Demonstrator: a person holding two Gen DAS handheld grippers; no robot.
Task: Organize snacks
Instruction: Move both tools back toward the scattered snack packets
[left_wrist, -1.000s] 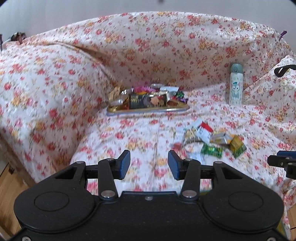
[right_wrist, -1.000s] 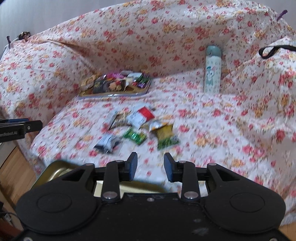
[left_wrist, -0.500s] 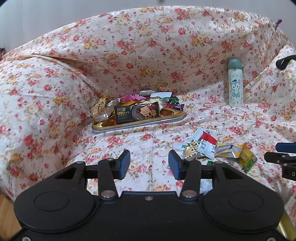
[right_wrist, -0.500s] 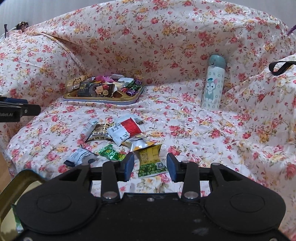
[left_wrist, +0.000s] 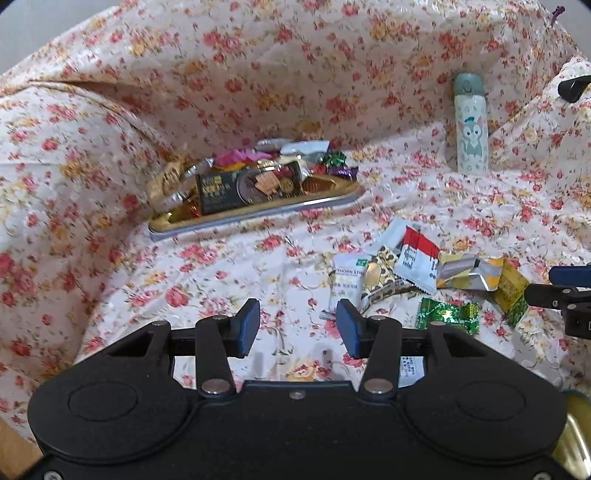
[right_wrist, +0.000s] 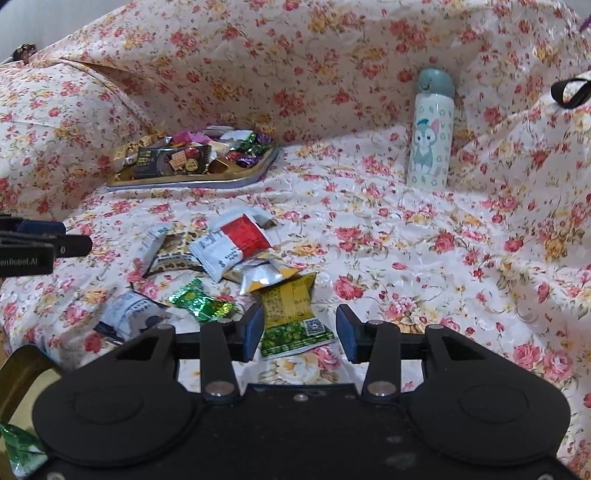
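While the right gripper (right_wrist: 300, 330) widens over the yellow-green snack packet (right_wrist: 291, 314) on the floral cover (right_wrist: 406, 266), and the left gripper (left_wrist: 297, 326) gapes empty, closing could snag fabric.

Soft even light, fisheye-bent edges, slight blur

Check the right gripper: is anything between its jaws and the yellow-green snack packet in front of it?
Nothing visible blocks it. The right gripper has its jaws opening, with the yellow-green packet framed between them on the floral cover, pads not touching it. The silver-yellow packet overlaps only its far top edge; the green candy lies beside it.
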